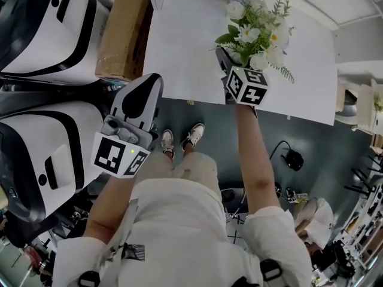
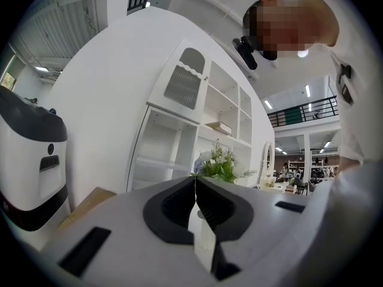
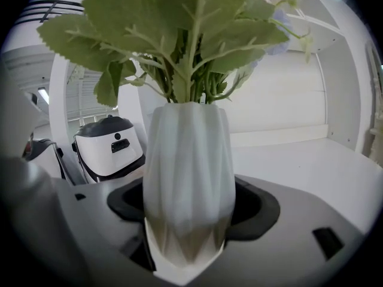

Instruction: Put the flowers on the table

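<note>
Right tongs (image 3: 191, 211) clamped on a white vase (image 3: 188, 154) of flowers (image 1: 257, 28).
The vase stands upright between the jaws, over the white worktop (image 1: 179, 40) near its front edge; contact cannot be told. The left tongs (image 2: 195, 184) are closed on nothing, well apart from the vase.

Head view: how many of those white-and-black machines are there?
2. The upper machine is in the top-left corner, beside the cardboard box. The lower machine is below it at mid-left. Others may lie off-frame.
</note>
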The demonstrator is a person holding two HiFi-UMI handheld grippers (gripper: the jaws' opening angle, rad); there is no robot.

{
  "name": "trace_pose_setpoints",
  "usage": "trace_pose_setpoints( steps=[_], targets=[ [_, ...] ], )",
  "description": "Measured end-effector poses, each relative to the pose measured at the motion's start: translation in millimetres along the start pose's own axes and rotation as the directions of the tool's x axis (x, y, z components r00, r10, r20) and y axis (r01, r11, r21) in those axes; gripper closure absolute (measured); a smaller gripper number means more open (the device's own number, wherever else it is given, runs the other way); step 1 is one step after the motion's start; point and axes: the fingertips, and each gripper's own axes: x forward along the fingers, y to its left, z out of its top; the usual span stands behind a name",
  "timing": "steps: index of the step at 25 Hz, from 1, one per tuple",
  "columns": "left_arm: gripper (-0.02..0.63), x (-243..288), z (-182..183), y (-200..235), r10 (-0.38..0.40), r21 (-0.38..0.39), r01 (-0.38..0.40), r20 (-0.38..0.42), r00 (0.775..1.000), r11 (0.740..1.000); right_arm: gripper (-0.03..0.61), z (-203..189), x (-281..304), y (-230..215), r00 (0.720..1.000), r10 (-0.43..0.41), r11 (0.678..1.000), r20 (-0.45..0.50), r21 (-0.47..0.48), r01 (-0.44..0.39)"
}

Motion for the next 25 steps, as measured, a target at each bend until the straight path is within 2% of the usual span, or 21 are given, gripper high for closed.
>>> trace_pose_setpoints(
  steps=[16, 25],
  targets=[
    [0.598, -7, 9, -11, -0.019, -0.002, 0.019, 0.024, 1.000, 1.000, 0.207, -8, -14, 2, 0.997, -0.030, 0.999, -0.077, -0.023, 0.028],
    [0.598, -14, 9, -12, -0.030, -0.005, 0.030, 0.026, 0.999, 1.000, 0.207, -11, -21, 1, 0.997, -0.046, 0.999, -0.069, -0.006, 0.046]
  ],
)
